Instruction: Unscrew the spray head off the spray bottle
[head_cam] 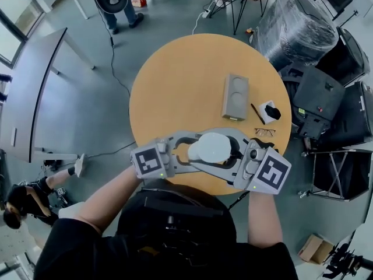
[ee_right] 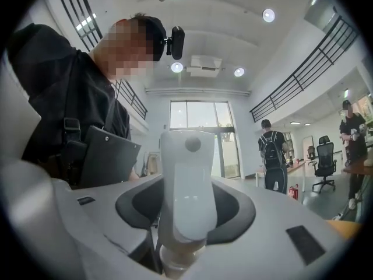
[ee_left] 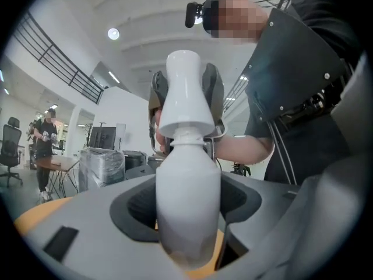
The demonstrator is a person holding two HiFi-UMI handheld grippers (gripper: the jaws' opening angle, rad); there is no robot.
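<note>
White bottle (head_cam: 211,147) over the near edge of the round orange worktop (head_cam: 175,86), close to the person's chest, caught between both tools. Left tool (head_cam: 187,151): jaws set wide, closed round the bottle's rounded body, dark pads pressed against its two sides. Right tool (head_cam: 234,154): jaws at a narrower setting, clamped on the spray head (ee_right: 187,179), front of the head toward that tool's camera, neck just showing below. Spray head seated on the bottle's neck, not yet off. From the left gripper view, spray head (ee_left: 185,92) beyond the body, right tool's jaws behind it. Marker cubes of the two tools to either side of the bottle. Contact between bottle and worktop not discernible. Farther back on the worktop, well apart from the tools: a grey block (head_cam: 235,97), a pen (head_cam: 257,114), a white-and-black item (head_cam: 271,111) and a pair of glasses (head_cam: 265,132).
</note>
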